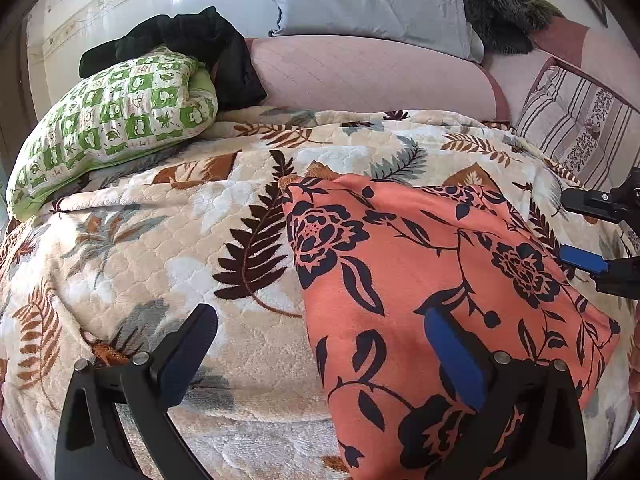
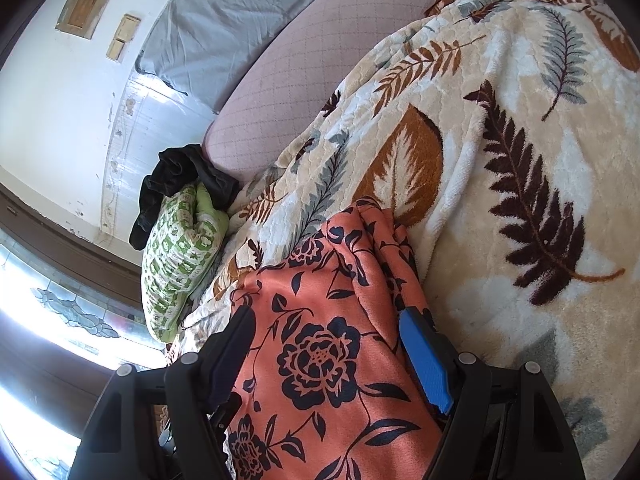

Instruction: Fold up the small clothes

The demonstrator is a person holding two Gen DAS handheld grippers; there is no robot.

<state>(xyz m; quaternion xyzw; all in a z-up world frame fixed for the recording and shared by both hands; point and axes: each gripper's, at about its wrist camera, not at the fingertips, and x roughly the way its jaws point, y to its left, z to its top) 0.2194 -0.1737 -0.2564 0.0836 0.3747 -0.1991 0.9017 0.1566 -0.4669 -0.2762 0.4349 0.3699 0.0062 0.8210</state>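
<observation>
An orange garment with dark navy flowers (image 1: 420, 280) lies folded flat on a cream leaf-print blanket (image 1: 160, 240). My left gripper (image 1: 320, 340) hangs open at the garment's near left edge, with one finger over the blanket and the blue-padded one over the cloth. At the garment's right edge my right gripper (image 1: 576, 232) is also open. Seen from the right wrist, the garment (image 2: 320, 360) lies under the right gripper (image 2: 328, 332), whose fingers straddle it without pressing. The far end of the cloth is bunched in layers.
A green-checked pillow (image 1: 112, 120) with black clothing (image 1: 200, 40) on top lies at the far left. Behind are a pink quilted cushion (image 1: 360, 76), a grey pillow (image 1: 368, 0), a dark furry item (image 1: 500, 12) and striped bedding (image 1: 568, 128). The wall stands close behind.
</observation>
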